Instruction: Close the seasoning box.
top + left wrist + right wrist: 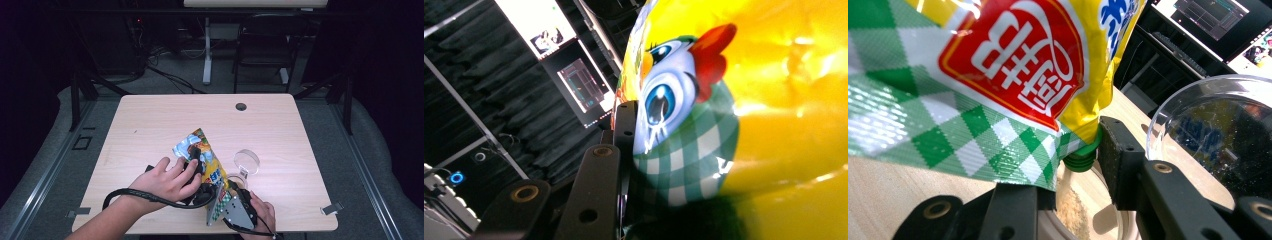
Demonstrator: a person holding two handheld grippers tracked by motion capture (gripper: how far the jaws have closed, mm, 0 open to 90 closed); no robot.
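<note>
- Yellow seasoning pouch [204, 157] clamped in left claw [196, 159], tilted.
- Green spout [1082, 159] gripped in right claw [1075, 160], just above clear bowl [1075, 212] on counter [150, 130].
- Clear lid [247, 161] just beyond right claw.

The far half and left side of the table [150, 120] lay bare, giving easy passage. Near the front edge the pouch [202, 155], both hands and a clear lid [247, 161] crowded together, with a bowl [1083, 210], probably, just below the pouch's green spout [1080, 159].
</note>
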